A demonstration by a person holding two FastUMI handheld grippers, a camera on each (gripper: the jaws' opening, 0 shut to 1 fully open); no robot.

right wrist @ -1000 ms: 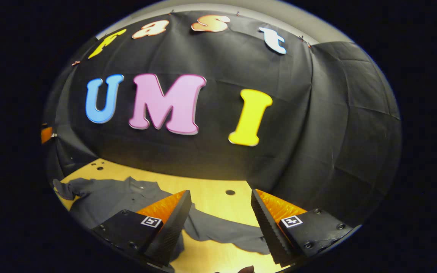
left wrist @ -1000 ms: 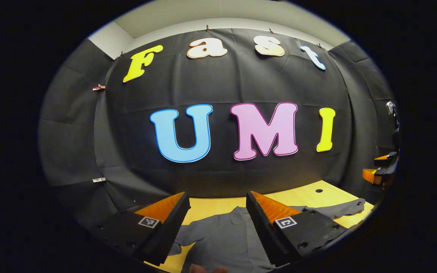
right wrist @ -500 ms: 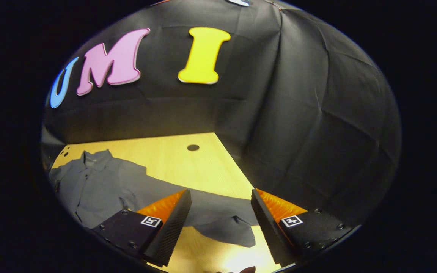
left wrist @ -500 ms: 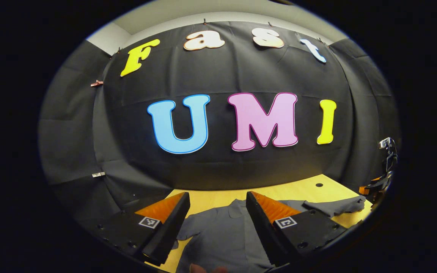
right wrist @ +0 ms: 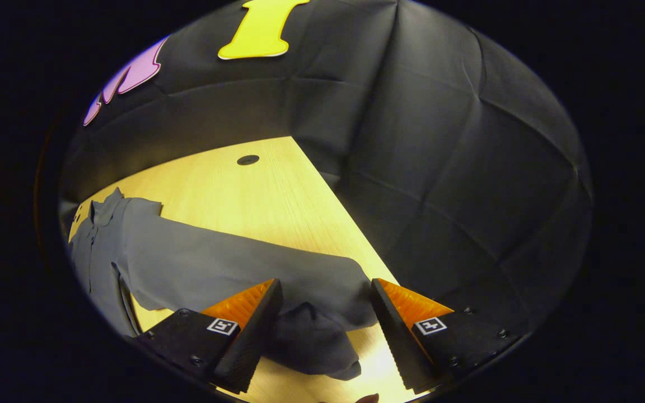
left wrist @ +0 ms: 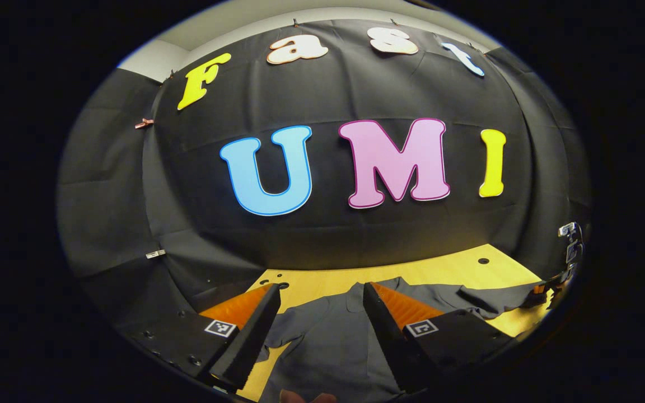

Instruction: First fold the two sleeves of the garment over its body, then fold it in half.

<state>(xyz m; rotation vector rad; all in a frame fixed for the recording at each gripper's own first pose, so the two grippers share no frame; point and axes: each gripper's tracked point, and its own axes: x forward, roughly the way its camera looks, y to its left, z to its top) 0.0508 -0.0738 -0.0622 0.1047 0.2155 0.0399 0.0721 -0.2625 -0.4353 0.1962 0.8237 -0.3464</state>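
A grey collared shirt (left wrist: pixel 322 347) lies flat on the light wooden table (left wrist: pixel 445 271), collar toward the back wall. My left gripper (left wrist: pixel 319 313) hangs open above the shirt's chest. One long sleeve (left wrist: pixel 490 299) runs out to the right. In the right gripper view that sleeve (right wrist: pixel 233 263) stretches from the shirt's body (right wrist: pixel 104 246) toward me, and its cuff end (right wrist: pixel 317 341) lies crumpled between the fingers of my open right gripper (right wrist: pixel 325 313). The fingers straddle the cuff without pressing on it. The right gripper (left wrist: pixel 549 282) also appears at the far right in the left gripper view, low by the sleeve's end.
Black cloth walls close the table in at the back and on the right side. A round hole (right wrist: pixel 248 160) sits in the tabletop beyond the sleeve. Bare wood (right wrist: pixel 255 201) lies between sleeve and back wall.
My right gripper has dropped and tilted down toward the table, coming over the sleeve's cuff. The left gripper has tilted slightly downward and stays open over the shirt.
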